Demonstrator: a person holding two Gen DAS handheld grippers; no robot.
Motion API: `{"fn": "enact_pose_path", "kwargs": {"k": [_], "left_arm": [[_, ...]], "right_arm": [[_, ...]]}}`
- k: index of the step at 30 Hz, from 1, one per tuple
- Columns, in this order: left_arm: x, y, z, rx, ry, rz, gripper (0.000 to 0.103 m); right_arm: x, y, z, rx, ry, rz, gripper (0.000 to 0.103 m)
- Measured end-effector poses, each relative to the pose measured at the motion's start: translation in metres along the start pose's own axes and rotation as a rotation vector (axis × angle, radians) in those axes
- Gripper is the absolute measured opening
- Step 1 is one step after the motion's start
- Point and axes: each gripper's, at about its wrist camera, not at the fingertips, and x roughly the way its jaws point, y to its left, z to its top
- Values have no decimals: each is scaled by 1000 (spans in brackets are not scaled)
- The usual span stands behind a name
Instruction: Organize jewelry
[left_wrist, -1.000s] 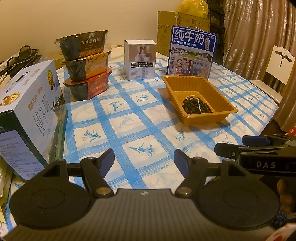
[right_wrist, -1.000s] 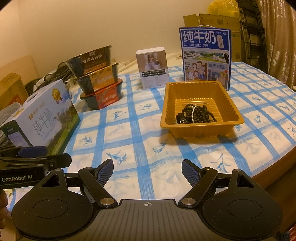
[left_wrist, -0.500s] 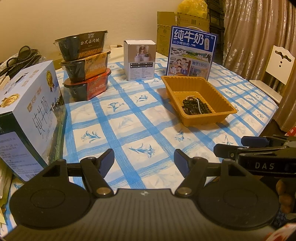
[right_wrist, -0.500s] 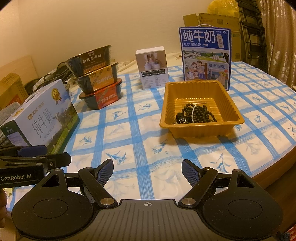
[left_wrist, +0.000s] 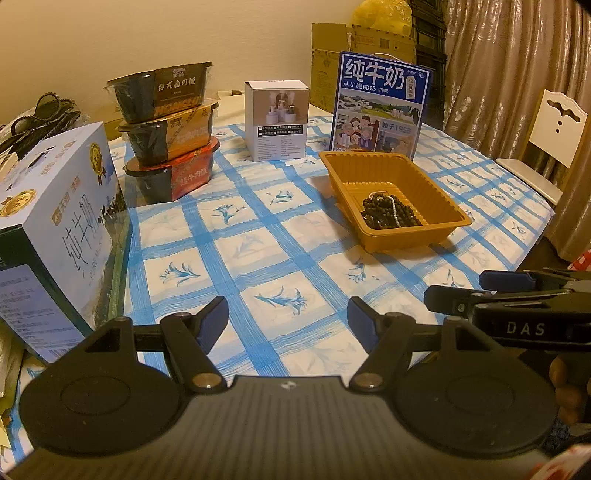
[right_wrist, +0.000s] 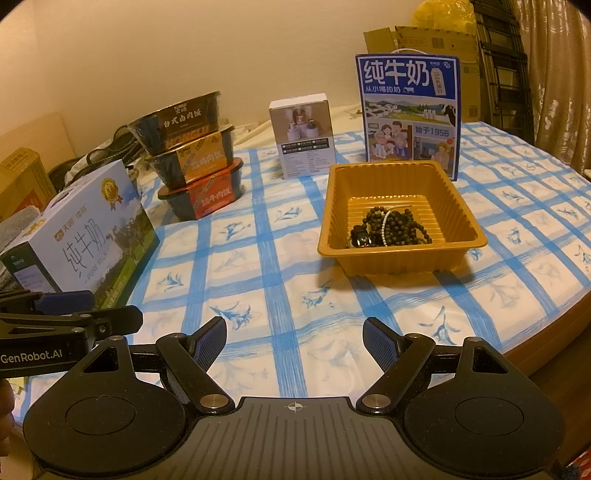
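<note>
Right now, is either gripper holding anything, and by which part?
Nothing is held. The left gripper and right gripper are both open and empty above the blue-checked tablecloth; the dark bead jewelry lies in the orange plastic tray.

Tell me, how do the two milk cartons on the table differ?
The blue milk carton stands upright behind the orange tray; the pale milk carton lies on its side at the table's left edge. The blue one shows a cartoon family, the pale one gold medals and "PURE MILK". Both bear large Chinese lettering.
</note>
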Motion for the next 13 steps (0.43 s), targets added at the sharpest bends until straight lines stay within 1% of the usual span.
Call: {"fn": "enact_pose_path", "kwargs": {"k": [13], "left_arm": [[6, -2, 3, 5, -4, -14, 69]], "right_arm": [[4, -1, -1, 4, 1, -3, 81]]}}
